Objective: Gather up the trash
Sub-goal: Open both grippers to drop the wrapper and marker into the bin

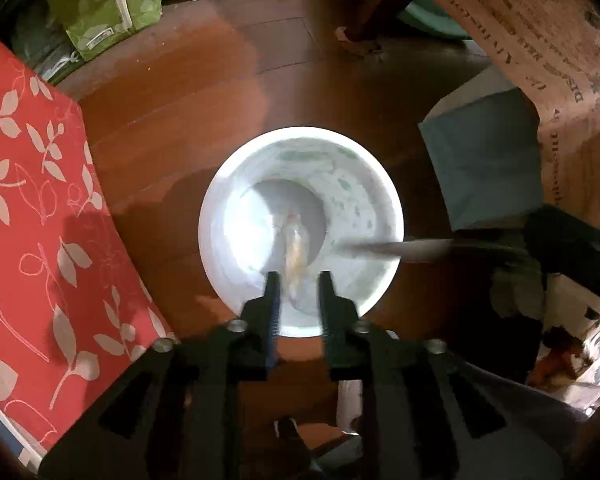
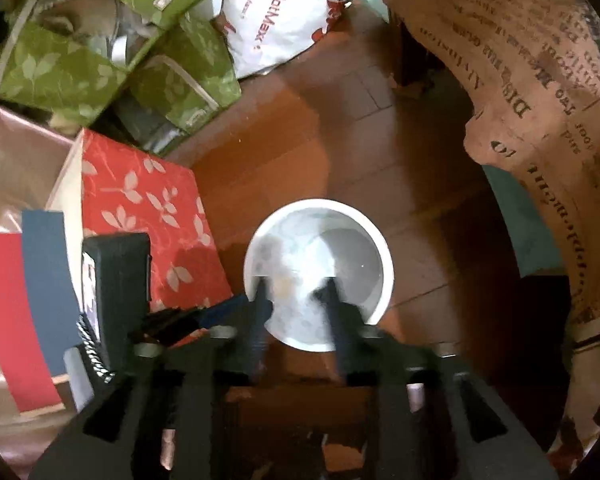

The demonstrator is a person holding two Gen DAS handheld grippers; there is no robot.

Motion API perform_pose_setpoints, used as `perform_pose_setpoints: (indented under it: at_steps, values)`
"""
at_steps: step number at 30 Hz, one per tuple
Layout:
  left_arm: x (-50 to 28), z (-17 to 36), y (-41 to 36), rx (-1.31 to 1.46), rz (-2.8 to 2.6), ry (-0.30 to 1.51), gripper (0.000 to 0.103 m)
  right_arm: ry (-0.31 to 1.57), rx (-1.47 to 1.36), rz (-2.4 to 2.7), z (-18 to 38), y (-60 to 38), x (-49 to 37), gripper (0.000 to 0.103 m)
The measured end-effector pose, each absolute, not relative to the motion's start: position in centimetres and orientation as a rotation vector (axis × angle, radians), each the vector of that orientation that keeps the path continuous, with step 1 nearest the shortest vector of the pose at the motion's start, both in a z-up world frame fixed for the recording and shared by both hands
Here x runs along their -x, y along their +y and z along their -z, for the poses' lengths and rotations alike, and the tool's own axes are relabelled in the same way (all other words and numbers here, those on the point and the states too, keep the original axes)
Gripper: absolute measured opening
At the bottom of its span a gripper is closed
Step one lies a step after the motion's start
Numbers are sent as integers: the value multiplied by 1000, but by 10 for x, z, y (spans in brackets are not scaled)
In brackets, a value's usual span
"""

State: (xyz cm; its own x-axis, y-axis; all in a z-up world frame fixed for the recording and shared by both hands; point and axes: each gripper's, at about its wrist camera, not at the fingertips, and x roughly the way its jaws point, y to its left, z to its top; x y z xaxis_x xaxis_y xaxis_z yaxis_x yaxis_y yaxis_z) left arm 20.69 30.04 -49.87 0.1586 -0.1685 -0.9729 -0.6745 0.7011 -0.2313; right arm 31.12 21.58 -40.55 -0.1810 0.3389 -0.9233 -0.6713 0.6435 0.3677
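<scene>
— Step in hand?

— Dropping off, by the look of it: both tools poised over the white waste bin (image 1: 228, 216), pointing steeply down into its mouth.

— Whereabouts of the bin?

— On the wooden floor (image 1: 180, 120), out on the bare middle stretch, just beside the red leaf-patterned box (image 1: 28, 200) and well apart from the green leaf-print bags (image 1: 100, 8) toward the floor's far edge.

— State of the left gripper (image 1: 298, 280)?

— Released. Jaws parted, nothing pinched. A pale, yellowish scrap (image 1: 294, 248) seen just beyond the tips, smeared by blur, inside the bin's outline. Either falling or already lying on the bottom; impossible to tell which.

— And the right gripper (image 2: 295, 286)?

— Likewise unclenched, tips spread over the near rim, nothing between them. Only a faint brownish smudge below in the bin, too blurred to name.

— Trash delivered, then?

— Judged so, for this load.

— Next move?

— Lift both straight up, clear of the rim, without knocking the bin over. Then scan the floor for more litter, perhaps the torn brown bits (image 1: 356, 40) by the dark wooden leg (image 1: 380, 4) near the far edge, and come down with jaws wide enough to straddle a piece.
</scene>
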Motion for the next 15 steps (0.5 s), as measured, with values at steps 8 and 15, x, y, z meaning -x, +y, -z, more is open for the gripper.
perform_pose_setpoints:
  at_steps: [8,15]
  values:
    - [-200,468,301,722,-449,1350,35,1429,321,-911,382,212,-304,48]
    - [-193,408,297,613,-492,1258,35,1307,345,-917,339,199,-296,48]
